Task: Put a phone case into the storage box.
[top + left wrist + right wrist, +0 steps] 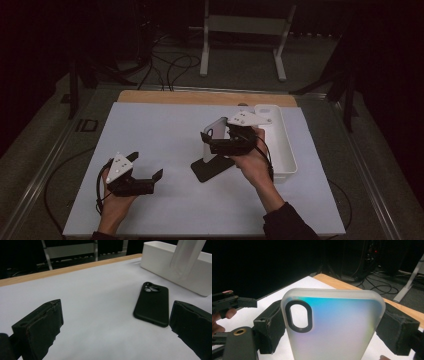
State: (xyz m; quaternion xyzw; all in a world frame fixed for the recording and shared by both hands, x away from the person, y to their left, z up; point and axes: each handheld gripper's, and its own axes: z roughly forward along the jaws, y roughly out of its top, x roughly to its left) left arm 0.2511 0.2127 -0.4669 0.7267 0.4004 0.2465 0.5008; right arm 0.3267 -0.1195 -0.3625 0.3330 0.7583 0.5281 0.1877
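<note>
A frosted, translucent phone case [337, 325] with an oval camera cutout stands upright between the pads of my right gripper [332, 327], which is shut on its two long edges. From above, that case [214, 131] hangs just over the table in the right gripper [220, 140], left of the tray. A black phone case [212, 167] lies flat, back up, just below it, and it appears again [152, 303] ahead of my left gripper [115, 322]. The left gripper [146, 166] stands open and empty near the front left, pointing toward the black case.
A white rectangular tray [280, 145] sits at the right of the white mat [175, 210]; it also shows as a white tray [172, 270] at the far right. A wooden table edge [200, 97] runs along the back, with cables and a stand on the floor beyond.
</note>
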